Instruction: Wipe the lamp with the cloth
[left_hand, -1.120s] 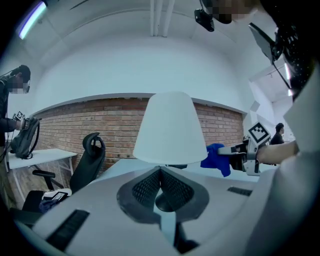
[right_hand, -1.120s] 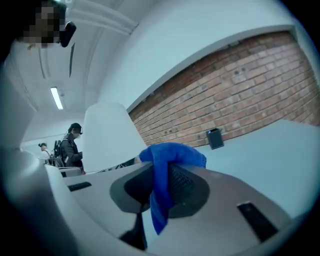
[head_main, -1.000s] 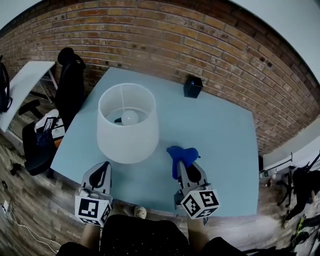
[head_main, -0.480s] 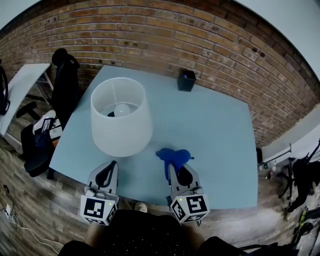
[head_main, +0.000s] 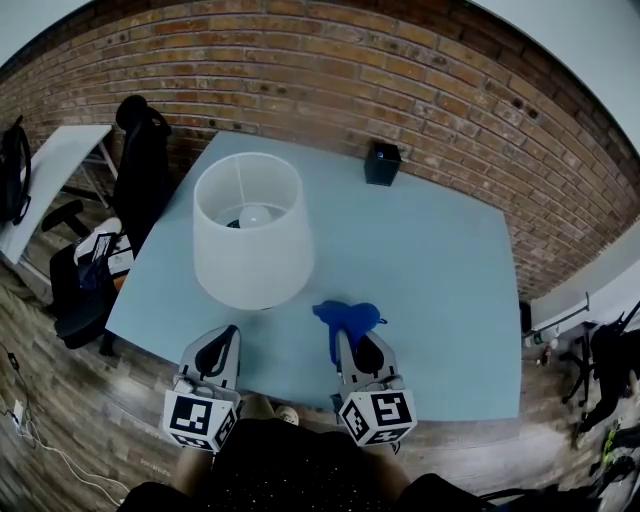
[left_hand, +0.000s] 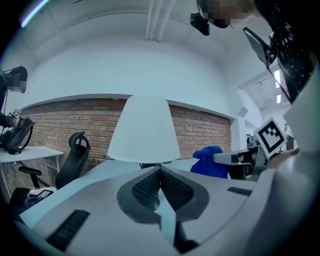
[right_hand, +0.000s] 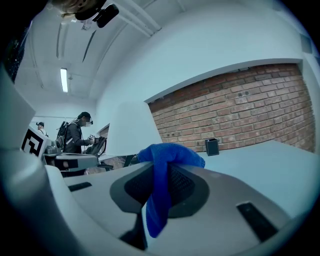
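the right gripper (head_main: 352, 345) is clenching the blue cloth (head_main: 345, 316); the left gripper (head_main: 222, 345) is sitting closed, empty. wiping is not yet starting: the cloth likely needs carrying far-left onto the lamp (head_main: 250, 240).

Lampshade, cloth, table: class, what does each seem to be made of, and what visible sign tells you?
Lampshade: probably white fabric or paper, matt; an even wall without shine.
Cloth: soft blue textile, perhaps microfibre; it bunches and droops limply.
Table: smooth pale-blue laminate or painted board, matt; flat uniform colour, no grain.
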